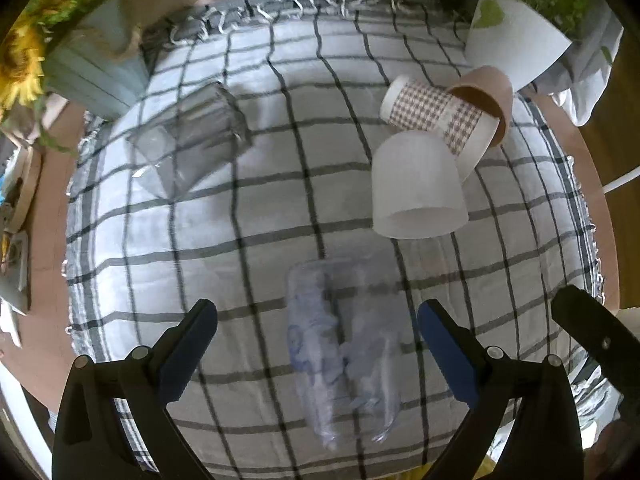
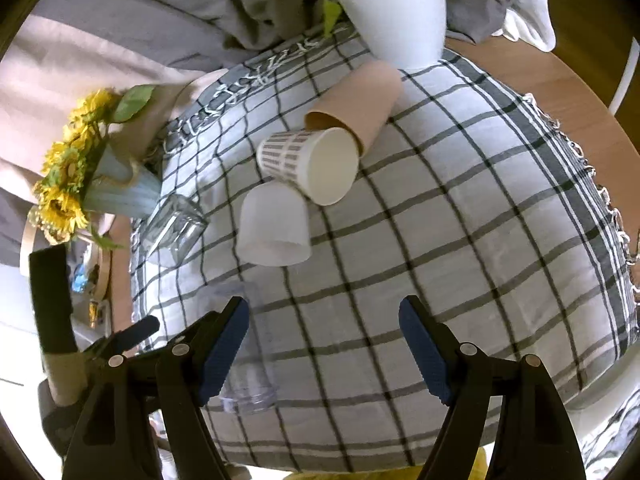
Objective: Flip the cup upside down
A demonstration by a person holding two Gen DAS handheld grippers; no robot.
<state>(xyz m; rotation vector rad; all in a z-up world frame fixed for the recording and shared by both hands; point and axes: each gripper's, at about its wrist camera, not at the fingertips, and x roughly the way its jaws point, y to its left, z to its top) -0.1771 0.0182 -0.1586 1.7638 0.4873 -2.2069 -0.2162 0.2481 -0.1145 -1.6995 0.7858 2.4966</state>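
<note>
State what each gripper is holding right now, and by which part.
Nothing is held. The left gripper is open, its fingers either side of the clear plastic cup lying on the cloth without touching it. The right gripper is open over bare cloth.

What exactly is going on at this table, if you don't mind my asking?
A person holds two grippers over a checked cloth strewn with cups. The left gripper is open, its fingers either side of a clear cup lying on its side. The right gripper is open and empty. A frosted cup already stands mouth down; the patterned cup, tan cup and glass lie tipped over.
</note>
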